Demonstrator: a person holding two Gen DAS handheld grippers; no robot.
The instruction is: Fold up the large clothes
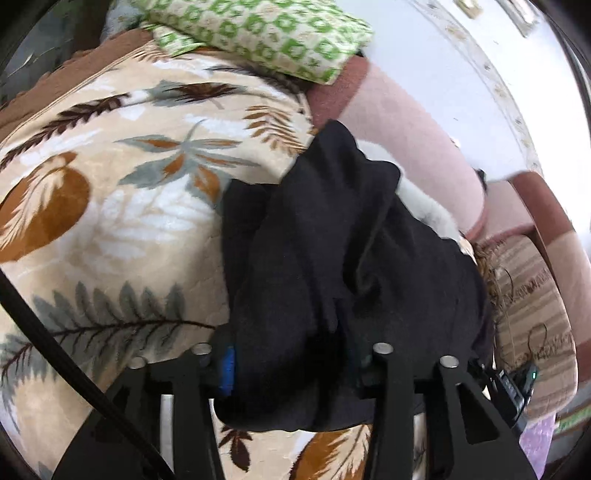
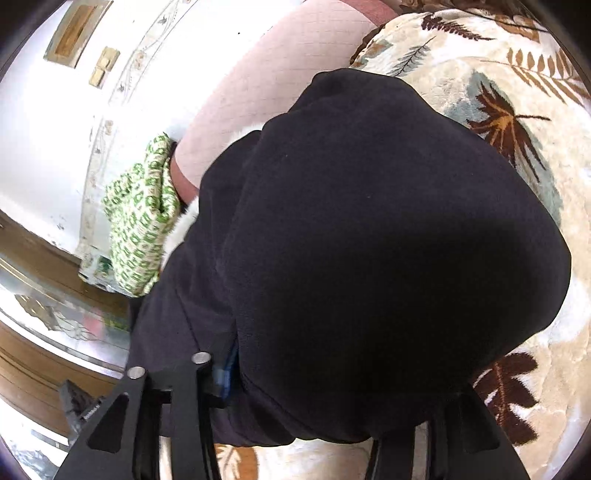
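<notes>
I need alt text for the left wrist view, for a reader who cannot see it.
A black garment lies bunched between the fingers of the left gripper, on a beige blanket with a leaf pattern. A green-and-white patterned pillow rests at the top, beside a pink headboard.

Black garment [image 1: 332,258] fills the middle; leaf-print blanket [image 1: 110,203] lies open leftward.

Both wrist cameras are looking forward along their own gripper's fingers and down at the bed, very close to it. The left view is facing the black garment [image 1: 343,258] with the leaf-print blanket [image 1: 110,203] spreading leftward toward the green pillow [image 1: 266,33]. The right view is sitting nearer still, the garment [image 2: 369,240] filling most of it, probably from the opposite side. Both are sharing garment, blanket [image 2: 517,110] and pillow [image 2: 140,221].
</notes>
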